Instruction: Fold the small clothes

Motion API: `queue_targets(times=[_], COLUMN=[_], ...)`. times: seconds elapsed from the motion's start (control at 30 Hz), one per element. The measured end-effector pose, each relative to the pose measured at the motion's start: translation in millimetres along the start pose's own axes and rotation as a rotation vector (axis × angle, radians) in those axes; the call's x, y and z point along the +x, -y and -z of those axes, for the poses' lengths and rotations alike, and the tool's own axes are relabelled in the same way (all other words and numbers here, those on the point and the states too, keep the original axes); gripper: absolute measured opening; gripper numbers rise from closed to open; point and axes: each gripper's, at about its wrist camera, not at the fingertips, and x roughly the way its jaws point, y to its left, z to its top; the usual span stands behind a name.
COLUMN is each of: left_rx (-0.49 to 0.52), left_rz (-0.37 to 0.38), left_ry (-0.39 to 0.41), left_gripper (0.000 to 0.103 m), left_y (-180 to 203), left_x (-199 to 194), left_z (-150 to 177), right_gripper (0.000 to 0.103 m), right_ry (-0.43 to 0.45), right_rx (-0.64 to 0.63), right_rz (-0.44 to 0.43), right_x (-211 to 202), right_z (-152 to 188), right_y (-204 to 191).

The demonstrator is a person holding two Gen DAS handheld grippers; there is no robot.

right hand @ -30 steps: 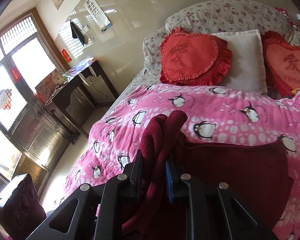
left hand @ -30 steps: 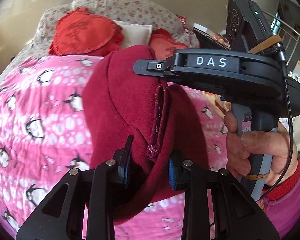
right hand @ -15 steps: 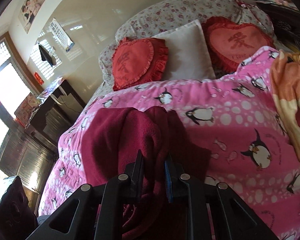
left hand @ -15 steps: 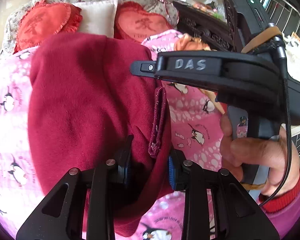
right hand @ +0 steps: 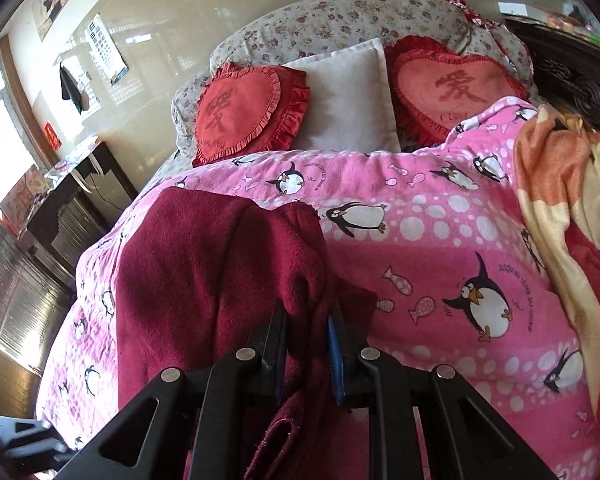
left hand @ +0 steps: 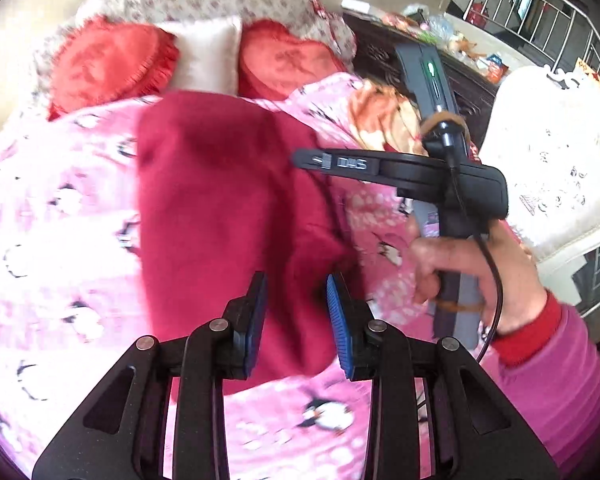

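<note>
Dark red garment [left hand: 220,216] lies spread on the pink penguin quilt [left hand: 60,220], laid flat so it can be folded. Long axis runs 12 to 6 in the left wrist view, far end toward the 2 heart pillows [right hand: 248,112]. Left gripper [left hand: 296,320] has fingers spread, cloth between them, pads apparently not pressing. Right gripper [right hand: 306,344] pinches a bunched fold at the garment's near right edge, probably to place it.
</note>
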Motion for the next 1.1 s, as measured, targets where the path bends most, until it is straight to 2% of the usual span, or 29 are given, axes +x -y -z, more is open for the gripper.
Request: queue_targets(times=[0.13, 0.2, 0.27, 0.3, 0.33, 0.4, 0.53, 0.67, 0.7, 0.8, 0.9, 1.0, 1.1], left_rx=[-0.029, -0.049, -0.068, -0.078, -0.087, -0.107, -0.12, -0.115, -0.116, -0.125, -0.127, -0.117, -0.129], left_rz=[-0.069, -0.088, -0.1, -0.102, -0.1, -0.097, -0.102, -0.117, -0.118, -0.112, -0.095, -0.114, -0.11], left_ry=[-0.003, -0.017, -0.023, -0.03, -0.036, -0.045, -0.051, -0.055, -0.057, -0.069, -0.076, -0.075, -0.061], left_gripper=[0.029, 0.029, 0.029, 0.029, 0.029, 0.029, 0.029, 0.029, 0.029, 0.029, 0.031, 0.031, 0.031], left_y=[-20, -29, -36, -39, -44, -48, -50, -49, -49, -49, -49, -46, -49], left_x=[-2, 2, 4, 6, 13, 20, 28, 33, 34, 39, 45, 48, 42], left_z=[10, 14, 22, 25, 22, 25, 28, 28, 27, 26, 28, 29, 30], right_gripper=[0.018, 0.026, 0.03, 0.038, 0.052, 0.058, 0.058, 0.058, 0.058, 0.058, 0.057, 0.057, 0.057], right_ry=[-0.001, -0.014, 0.013, 0.027, 0.039, 0.042, -0.031, -0.066, -0.074, -0.121, -0.12, -0.125, -0.128], right_rx=[0.054, 0.088, 0.102, 0.107, 0.125, 0.157, 0.195, 0.187, 0.18, 0.109, 0.032, 0.026, 0.024], right_rz=[-0.017, -0.023, -0.025, -0.031, -0.046, -0.069, -0.126, -0.148, -0.141, -0.024, 0.055, 0.06, 0.06], right_x=[4, 0, -19, -27, -38, -48, -48, -39, -36, -28, -27, -21, -30], right_z=[0, 1, 6, 9, 15, 25, 44, 53, 55, 63, 75, 83, 76], right_y=[5, 7, 5, 5, 5, 6, -1, -12, -13, -16, -11, -3, -6])
